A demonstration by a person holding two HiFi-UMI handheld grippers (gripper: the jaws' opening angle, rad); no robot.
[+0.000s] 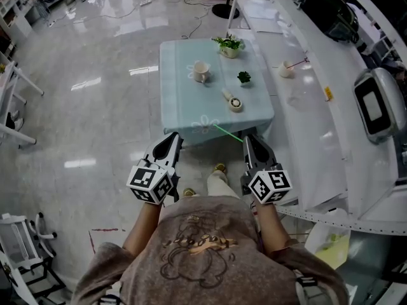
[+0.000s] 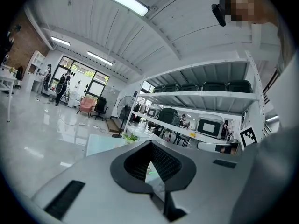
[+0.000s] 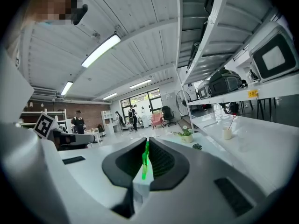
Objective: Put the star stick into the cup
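Note:
The star stick [image 1: 226, 133] is a thin green rod, and my right gripper [image 1: 249, 140] is shut on its near end. It points out over the near edge of the light blue table [image 1: 184, 116]. In the right gripper view the green stick [image 3: 145, 161] stands pinched between the dark pads. A white cup [image 1: 201, 70] stands upright on the far left part of the table, well beyond both grippers. My left gripper [image 1: 173, 138] hangs at the table's near left corner, shut with nothing in it. In the left gripper view its gripper [image 2: 151, 143] shows no object.
On the table also stand a potted plant [image 1: 229, 45], a small green plant [image 1: 244, 77] and a small round object [image 1: 234, 103]. To the right runs a white counter [image 1: 318, 126] bearing another cup with a red stick [image 1: 286, 70]. Glossy floor lies to the left.

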